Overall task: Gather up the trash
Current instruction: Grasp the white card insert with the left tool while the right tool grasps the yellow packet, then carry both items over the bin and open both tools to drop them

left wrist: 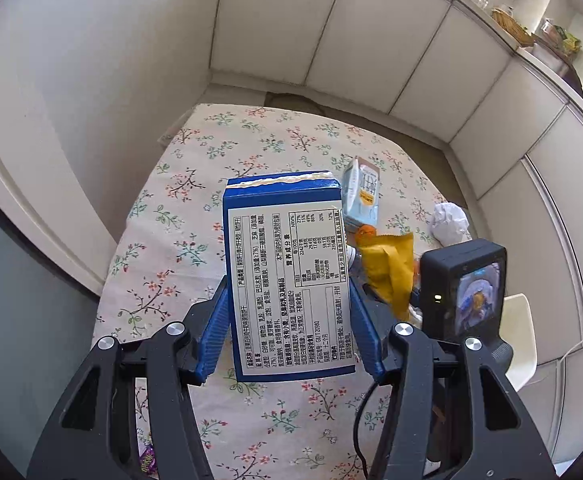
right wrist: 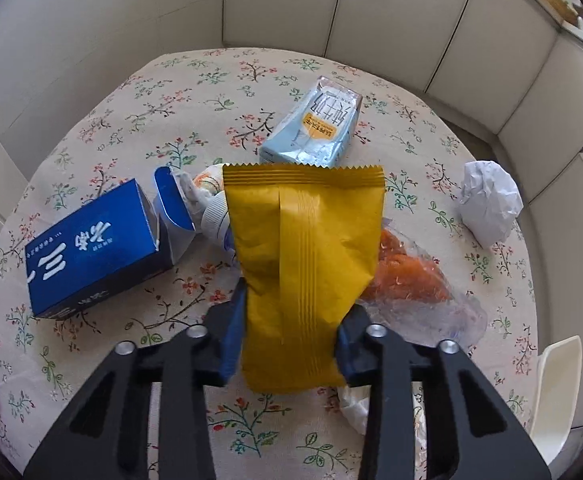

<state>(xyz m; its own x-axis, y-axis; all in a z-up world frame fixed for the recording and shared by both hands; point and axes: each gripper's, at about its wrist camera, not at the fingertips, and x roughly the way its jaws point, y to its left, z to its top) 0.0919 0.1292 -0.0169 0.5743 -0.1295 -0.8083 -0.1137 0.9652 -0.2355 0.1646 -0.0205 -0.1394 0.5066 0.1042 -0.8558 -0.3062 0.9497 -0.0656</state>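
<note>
The left tool (left wrist: 287,320) is clamped across the blue carton (left wrist: 287,276), held above the counter (left wrist: 179,216). The right tool (right wrist: 291,344) is clamped on the yellow wrapper (right wrist: 303,264), also lifted. Recommended: keep both grips firm and carry level. The milk carton (right wrist: 315,124), crumpled paper (right wrist: 489,200) and orange bag (right wrist: 407,272) lie on the counter, uncollected.
</note>
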